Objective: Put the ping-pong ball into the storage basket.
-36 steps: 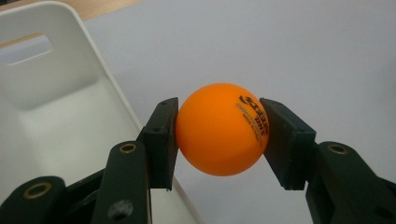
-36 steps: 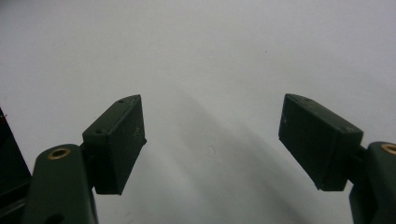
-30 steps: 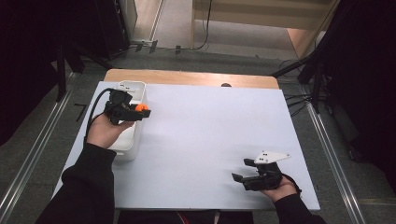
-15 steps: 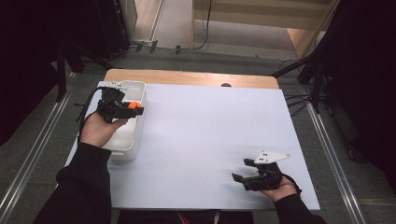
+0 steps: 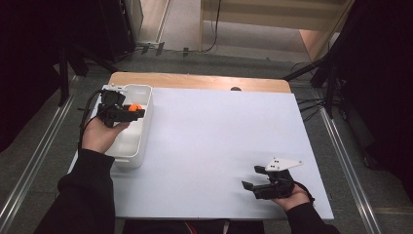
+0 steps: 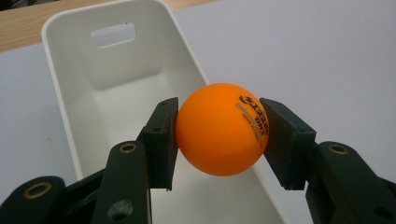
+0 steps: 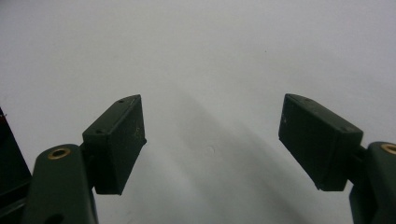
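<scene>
An orange table-tennis ball (image 6: 219, 128) with black print sits clamped between the two black pads of my left gripper (image 6: 218, 135), held above the inside of a white oblong bin (image 6: 116, 84). From above, that left gripper (image 5: 134, 110) hovers over the bin (image 5: 139, 141) at the table's left edge, and the ball (image 5: 135, 107) shows as an orange spot at its tip. Low on the right side of the table, my right gripper (image 5: 251, 185) rests with its jaws wide apart. Between its pads (image 7: 119, 142) there is only white tabletop (image 7: 210, 70).
A white sheet (image 5: 219, 141) covers most of the table, with a wooden strip (image 5: 195, 80) along the far edge. Metal rails and dark stands flank the table on both sides. The bin has a handle slot (image 6: 113, 34) in its far wall.
The left hand has carried the ball a little farther along the bin, toward its far end. The right gripper has kept still.
</scene>
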